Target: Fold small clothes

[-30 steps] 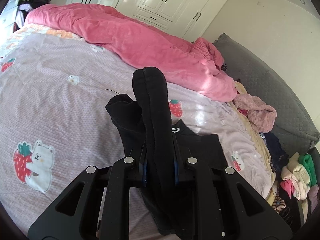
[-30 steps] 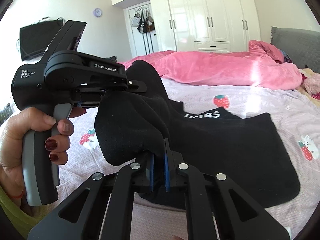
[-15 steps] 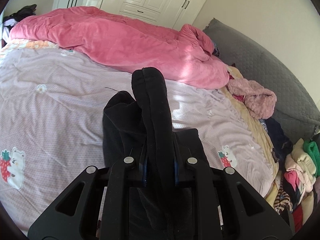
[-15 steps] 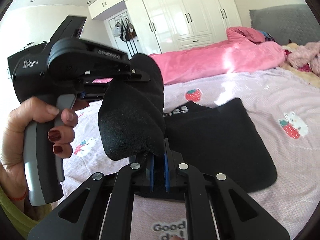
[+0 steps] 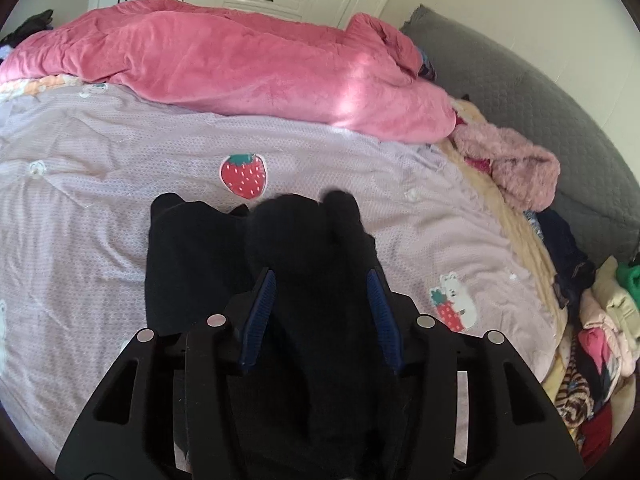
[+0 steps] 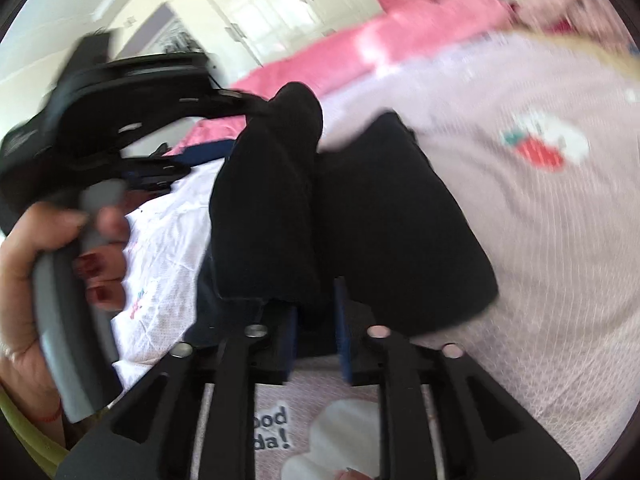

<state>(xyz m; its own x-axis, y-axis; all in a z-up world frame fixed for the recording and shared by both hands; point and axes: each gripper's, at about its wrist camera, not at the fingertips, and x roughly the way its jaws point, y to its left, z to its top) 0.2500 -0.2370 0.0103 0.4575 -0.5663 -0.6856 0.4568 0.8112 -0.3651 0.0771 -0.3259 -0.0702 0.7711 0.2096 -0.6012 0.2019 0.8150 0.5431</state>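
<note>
Bedroom, lilac strawberry-print bedspread (image 5: 100, 184) under pink quilt (image 5: 240, 64) | black garment (image 5: 192, 256) lies mid-bed, toward the near edge | our left gripper (image 5: 320, 300) jaws opening, cloth between, pads clear | our right gripper (image 6: 316, 316) likewise opening around fold.

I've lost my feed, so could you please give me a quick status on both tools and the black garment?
Left tool and right tool both opening, black garment loose between the pads. Garment folded over on the bedspread. Nothing in the way.

Bright daylight; right view motion-blurred, perhaps overexposed; fisheye edges warped.
</note>
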